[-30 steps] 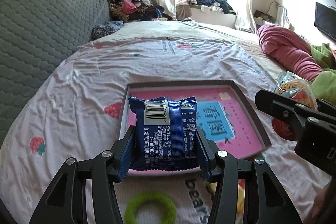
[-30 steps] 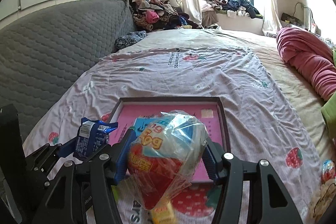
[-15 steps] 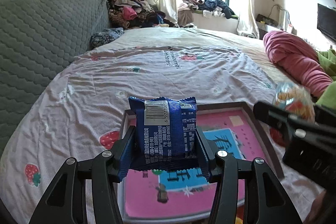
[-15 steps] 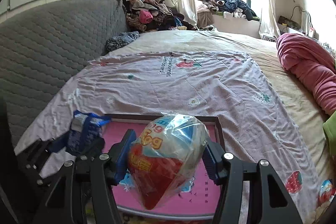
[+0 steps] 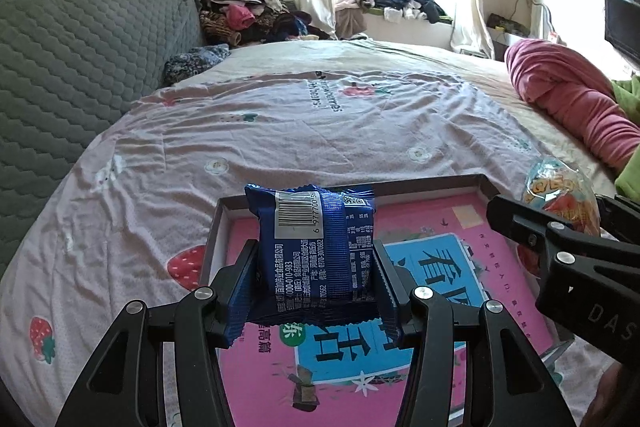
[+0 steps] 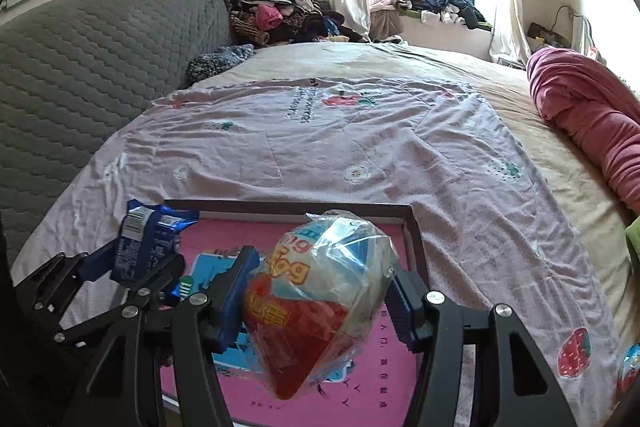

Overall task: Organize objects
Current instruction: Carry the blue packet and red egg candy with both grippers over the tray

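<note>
Left hand-held gripper (image 5: 316,283) is clamped on a blue snack packet (image 5: 314,251), barcode side facing the camera, and it's hanging over the near-left part of the pink-lined tray (image 5: 472,187) sitting on the bed (image 5: 280,131). Right hand-held gripper (image 6: 320,295) has its jaws squeezed on a clear plastic bag with a toy egg (image 6: 320,303) inside, also up over the tray, more toward the right half. So I'd say we're mid-task: both things are picked up and lined up over the tray, but neither is set down yet, and the tray bottom looks bare apart from its printed picture. Dropping both in is what's left, plus maybe more stuff. On that note, the right wrist view catches another shiny wrapped item (image 6: 630,367) lying on the strawberry sheet off to the right of the tray, which the left view doesn't show. The left view gives a much cleaner read of the packet's label, though.
</note>
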